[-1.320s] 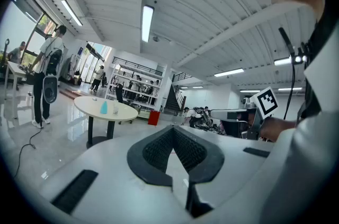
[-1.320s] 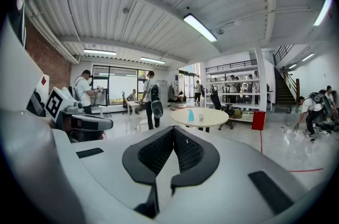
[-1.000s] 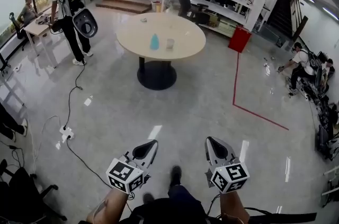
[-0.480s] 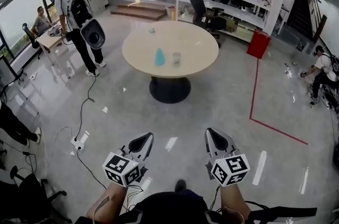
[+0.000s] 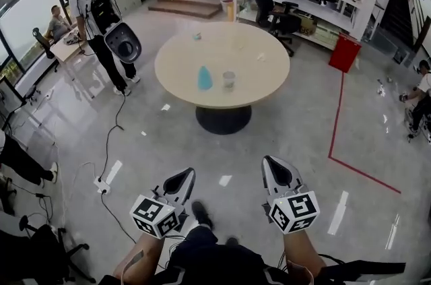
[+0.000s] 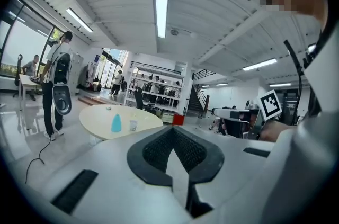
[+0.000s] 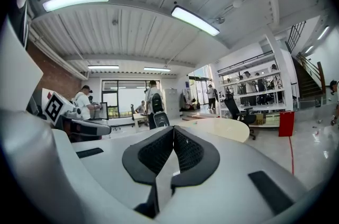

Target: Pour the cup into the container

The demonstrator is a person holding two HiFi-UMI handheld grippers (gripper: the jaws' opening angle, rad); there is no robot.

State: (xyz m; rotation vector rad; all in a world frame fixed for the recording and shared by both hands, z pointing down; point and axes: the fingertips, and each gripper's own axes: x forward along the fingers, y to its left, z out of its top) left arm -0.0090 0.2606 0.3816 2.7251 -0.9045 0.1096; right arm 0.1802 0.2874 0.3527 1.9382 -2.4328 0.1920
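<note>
The round table (image 5: pixel 182 61) has drawn nearer, so this looks like the approach step. The clear cup (image 5: pixel 229 80) and blue container (image 5: pixel 205 78) stand together at its middle, far ahead. The left gripper (image 5: pixel 183 176) and right gripper (image 5: pixel 272 168) are both closed on nothing, and one must open once there.

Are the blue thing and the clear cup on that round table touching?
Apart. The head view shows bare tabletop between the blue thing and the clear cup.
</note>
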